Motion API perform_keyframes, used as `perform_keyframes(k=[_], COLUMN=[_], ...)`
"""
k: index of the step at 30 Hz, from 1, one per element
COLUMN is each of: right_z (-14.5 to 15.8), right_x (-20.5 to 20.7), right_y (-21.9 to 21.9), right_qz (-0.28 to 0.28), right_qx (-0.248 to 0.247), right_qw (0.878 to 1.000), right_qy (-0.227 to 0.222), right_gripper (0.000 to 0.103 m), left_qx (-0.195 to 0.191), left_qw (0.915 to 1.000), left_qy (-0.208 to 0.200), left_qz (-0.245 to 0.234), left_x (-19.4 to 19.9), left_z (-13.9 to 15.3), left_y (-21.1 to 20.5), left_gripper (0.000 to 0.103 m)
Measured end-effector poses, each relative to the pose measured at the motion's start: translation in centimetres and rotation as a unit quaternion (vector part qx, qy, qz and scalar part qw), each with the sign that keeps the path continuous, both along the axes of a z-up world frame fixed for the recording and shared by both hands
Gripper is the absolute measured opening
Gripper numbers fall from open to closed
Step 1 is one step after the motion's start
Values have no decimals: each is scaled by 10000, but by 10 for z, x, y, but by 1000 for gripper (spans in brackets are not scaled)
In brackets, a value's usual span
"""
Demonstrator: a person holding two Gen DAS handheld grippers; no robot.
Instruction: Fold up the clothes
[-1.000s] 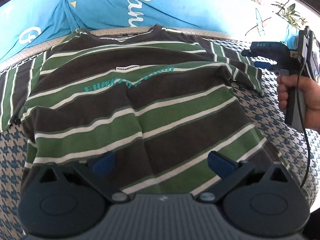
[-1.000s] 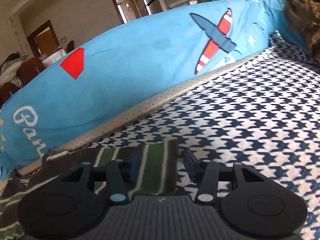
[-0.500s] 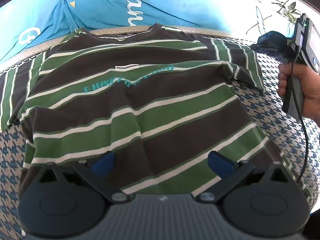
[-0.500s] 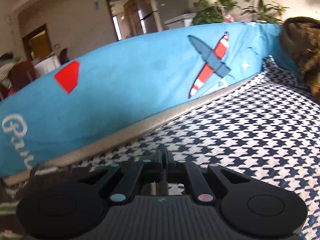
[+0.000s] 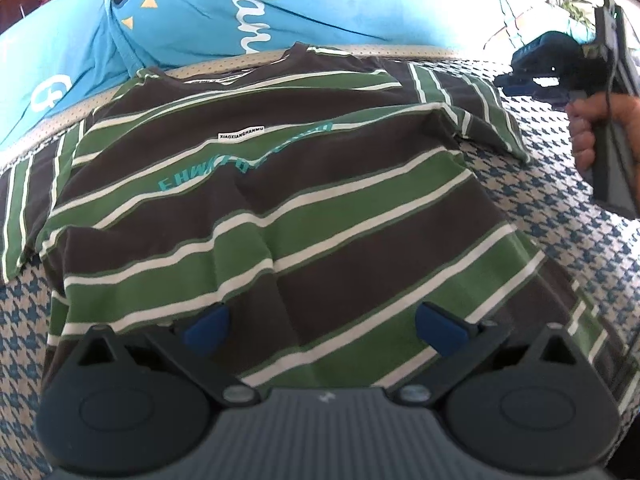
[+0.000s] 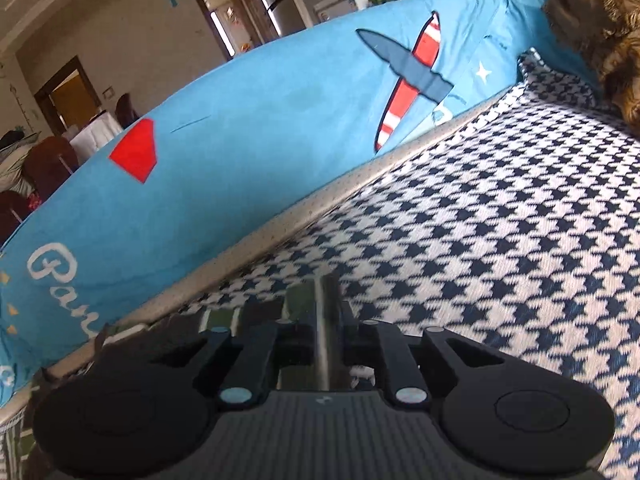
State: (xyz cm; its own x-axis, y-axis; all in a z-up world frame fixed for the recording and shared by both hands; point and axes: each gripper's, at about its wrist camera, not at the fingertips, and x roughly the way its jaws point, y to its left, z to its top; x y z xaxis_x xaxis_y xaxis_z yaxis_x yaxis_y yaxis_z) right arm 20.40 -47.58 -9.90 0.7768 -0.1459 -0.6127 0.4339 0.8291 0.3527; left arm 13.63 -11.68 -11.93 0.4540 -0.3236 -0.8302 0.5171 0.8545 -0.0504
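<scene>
Right claw (image 6: 324,320) has gone from spread a second ago to nearly pressed together, pinching a fold of the striped sleeve edge between its fingers (image 6: 344,316); jaws are easing open slightly right now, fabric between them. Half a second ago they were fully pressed together. From the left wrist view the right claw (image 5: 532,80) sits at the far right edge over the sleeve (image 5: 472,108), the person's hand (image 5: 596,128) wrapped on its handle; that hand has shifted up and toward the sleeve compared with a second ago.

Left claw (image 5: 320,324) unchanged: spread wide, blue pads (image 5: 438,328) apart, hovering over the hem, nothing between them.

T-shirt (image 5: 280,208): brown/green with white stripes, lying flat, face up, collar at the far side, on the houndstooth cover (image 5: 560,208). Position same as before, only minor wrinkle change near the right sleeve.

Readable text:
- white woven label on the chest (image 5: 240,133): "XIAOXIANGHANMU", seen upside down
- teal lettering (image 5: 188,178) below it, upside down, reads roughly "EHWM…", rest lost in a crease
- blue cushion (image 6: 240,140) behind: white script "Ban…" or "Pan…" (image 6: 60,280), cut off; red shape and a red-striped plane graphic, no words.

Furry brown thing (image 6: 600,20) at the top right corner, can't tell what.
</scene>
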Motion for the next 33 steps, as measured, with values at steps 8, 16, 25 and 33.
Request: perform_keyframes(k=[8, 16, 25, 33], right_z=[15, 8, -11, -21], right_x=[-37, -67, -70, -60], right_y=[24, 23, 22, 28], right_qz=[538, 595, 315, 18], right_qx=[332, 970, 1791, 2264], right_qw=[9978, 9925, 9809, 9732], right_qy=[204, 450, 683, 411], right_gripper=[38, 39, 39, 39], left_qx=[-183, -499, -406, -441], left_qw=[9996, 9980, 9987, 9985], left_qy=[-99, 47, -231, -196], left_qz=[196, 393, 207, 259], left_x=[-4, -28, -53, -50], left_z=[10, 17, 22, 21], left_y=[9, 27, 21, 22], left_gripper=[103, 103, 103, 103])
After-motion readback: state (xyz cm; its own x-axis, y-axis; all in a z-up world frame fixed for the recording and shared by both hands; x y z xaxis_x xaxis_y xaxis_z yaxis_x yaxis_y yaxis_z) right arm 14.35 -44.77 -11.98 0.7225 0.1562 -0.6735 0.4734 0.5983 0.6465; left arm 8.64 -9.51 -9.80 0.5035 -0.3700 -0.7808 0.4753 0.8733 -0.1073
